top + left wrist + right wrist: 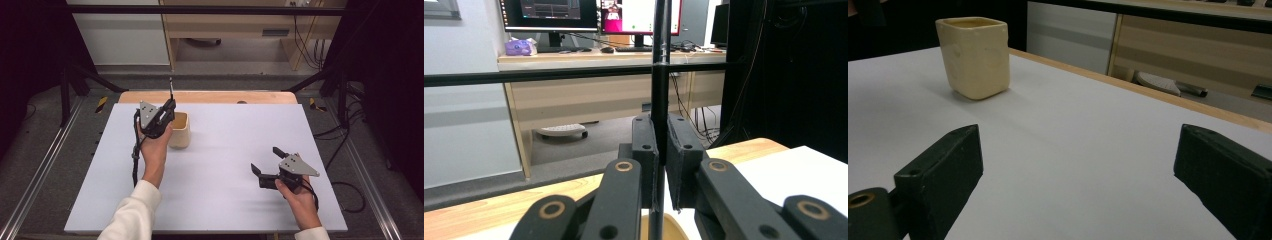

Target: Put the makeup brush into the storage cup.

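Lower right of the high view: the right gripper [267, 162] is resting low over the white table [235, 150], its jaws spreading wide with nothing between them. Upper left of centre: the left gripper [169, 107] is pinching a thin black rod [171, 89], which is standing upright above a cream, square-mouthed cup [181, 130]. In the left gripper view the pads [644, 150] are pressing on the rod [659, 100], which is running vertically past the cup's rim [674, 227]. In the right gripper view the cup [975, 56] is standing upper left, glossy with rounded corners.

Monitors [589, 12] on desk [599, 55] beyond table; cables [350, 125] on floor.
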Demonstrator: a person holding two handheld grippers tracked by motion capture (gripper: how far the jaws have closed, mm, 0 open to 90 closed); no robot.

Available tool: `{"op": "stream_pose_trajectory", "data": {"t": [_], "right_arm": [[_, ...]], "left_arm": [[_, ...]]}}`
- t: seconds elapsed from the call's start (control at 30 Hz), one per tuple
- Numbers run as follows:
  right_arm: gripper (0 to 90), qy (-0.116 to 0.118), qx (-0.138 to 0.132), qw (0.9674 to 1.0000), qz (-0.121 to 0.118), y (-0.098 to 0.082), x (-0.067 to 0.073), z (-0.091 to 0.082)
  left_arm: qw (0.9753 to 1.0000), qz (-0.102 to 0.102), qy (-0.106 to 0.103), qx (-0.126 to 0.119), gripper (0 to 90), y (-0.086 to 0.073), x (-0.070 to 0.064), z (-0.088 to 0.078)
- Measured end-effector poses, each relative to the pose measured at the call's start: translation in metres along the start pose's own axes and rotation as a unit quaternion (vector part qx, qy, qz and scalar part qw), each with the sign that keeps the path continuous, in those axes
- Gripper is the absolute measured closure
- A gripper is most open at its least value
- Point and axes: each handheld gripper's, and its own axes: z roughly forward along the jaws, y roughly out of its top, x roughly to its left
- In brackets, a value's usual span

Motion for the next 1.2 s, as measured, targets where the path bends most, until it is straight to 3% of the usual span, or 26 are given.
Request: {"op": "stream_pose_trajectory", "data": {"t": [0.2, 0.47, 1.2], "right_arm": [[6.0, -0.005, -0.007, 0.9999, 0.006, -0.001, 0.0, -0.005], [6.1, -0.005, -0.006, 0.9999, 0.008, -0.003, -0.001, -0.007], [6.1, -0.006, -0.002, 0.9999, 0.009, -0.004, -0.002, -0.006]], "left_arm": [[1.0, 0.006, -0.005, 0.005, 83.8, -0.004, -0.001, 0.001], [0.9999, -0.011, 0.002, 0.005, 83.9, -0.01, 0.005, 0.0], [0.9998, -0.006, 0.0, 0.018, 83.9, -0.024, 0.004, -0.005]]}}
